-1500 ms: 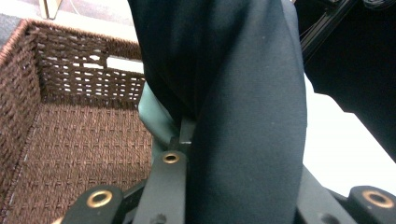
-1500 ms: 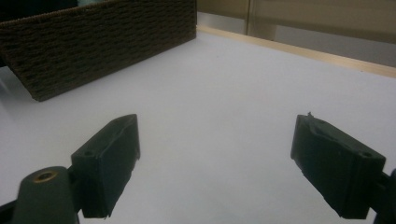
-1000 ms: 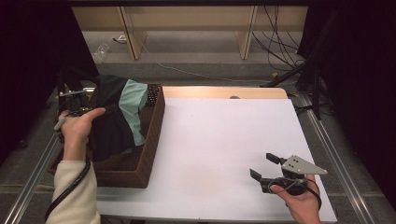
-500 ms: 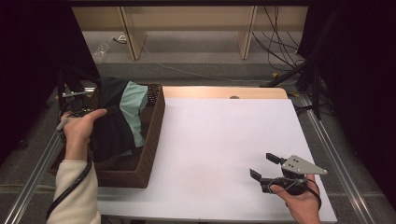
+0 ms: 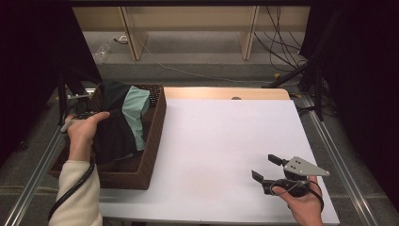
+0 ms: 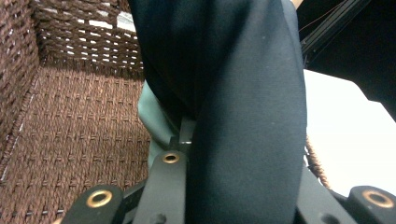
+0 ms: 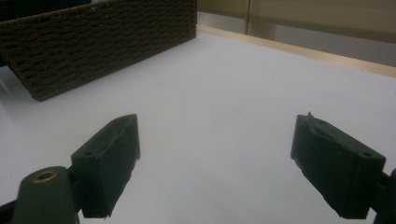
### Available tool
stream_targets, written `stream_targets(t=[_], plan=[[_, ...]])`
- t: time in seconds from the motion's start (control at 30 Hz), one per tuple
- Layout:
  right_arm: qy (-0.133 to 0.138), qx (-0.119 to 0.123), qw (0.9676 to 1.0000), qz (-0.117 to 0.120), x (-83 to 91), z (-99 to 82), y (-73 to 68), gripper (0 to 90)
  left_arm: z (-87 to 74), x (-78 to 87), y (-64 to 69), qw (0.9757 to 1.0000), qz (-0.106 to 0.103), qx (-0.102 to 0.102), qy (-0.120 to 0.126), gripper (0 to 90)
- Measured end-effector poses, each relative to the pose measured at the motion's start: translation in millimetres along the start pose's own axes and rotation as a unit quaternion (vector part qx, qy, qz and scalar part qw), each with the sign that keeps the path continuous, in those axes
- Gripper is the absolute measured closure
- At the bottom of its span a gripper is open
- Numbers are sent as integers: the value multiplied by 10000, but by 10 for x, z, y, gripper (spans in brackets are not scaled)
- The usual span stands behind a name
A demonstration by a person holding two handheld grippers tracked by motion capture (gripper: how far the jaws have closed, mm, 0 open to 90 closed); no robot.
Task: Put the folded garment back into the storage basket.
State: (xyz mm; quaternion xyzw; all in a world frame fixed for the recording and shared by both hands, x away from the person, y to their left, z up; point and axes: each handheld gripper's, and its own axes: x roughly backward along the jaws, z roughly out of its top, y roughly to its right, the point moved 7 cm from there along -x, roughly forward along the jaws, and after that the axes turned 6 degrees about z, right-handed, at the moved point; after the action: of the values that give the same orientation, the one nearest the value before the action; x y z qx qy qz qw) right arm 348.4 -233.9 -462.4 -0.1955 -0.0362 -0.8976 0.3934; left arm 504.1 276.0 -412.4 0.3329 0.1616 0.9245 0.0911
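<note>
Pinched between the jaws of the left gripper (image 6: 187,154) is a fold of the dark garment (image 5: 113,127), while the right gripper (image 5: 269,168) holds its jaws spread wide with nothing between them. Against the frames from a second ago little differs: the left hand (image 5: 83,129) has shifted only slightly over the basket's left wall, and the right hand (image 5: 301,200) stays put near the tabletop's front right corner. Navy-black cloth with a pale mint-green panel (image 5: 136,113) lies bunched in the brown woven basket (image 5: 153,141), which sits at the white tabletop's (image 5: 226,136) left edge. From above, the whole heap and the green panel show, but the grip itself is hidden by the hand; the left gripper view shows dark fabric draped over the jaws, a sliver of green beneath and the basket's woven floor. In the right gripper view the basket's outer wall stands across bare white surface.
</note>
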Motion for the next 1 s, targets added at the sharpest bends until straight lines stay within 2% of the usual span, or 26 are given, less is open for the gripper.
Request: stream_targets(t=[0.63,1.0], plan=[[-11,6,10000,2,0,-2,-1,165,-105,-168,-21,9997,100,-16,-212,755],[-15,6,10000,5,0,-3,-4,165,-195,-310,-90,9990,306,-3,-320,750]])
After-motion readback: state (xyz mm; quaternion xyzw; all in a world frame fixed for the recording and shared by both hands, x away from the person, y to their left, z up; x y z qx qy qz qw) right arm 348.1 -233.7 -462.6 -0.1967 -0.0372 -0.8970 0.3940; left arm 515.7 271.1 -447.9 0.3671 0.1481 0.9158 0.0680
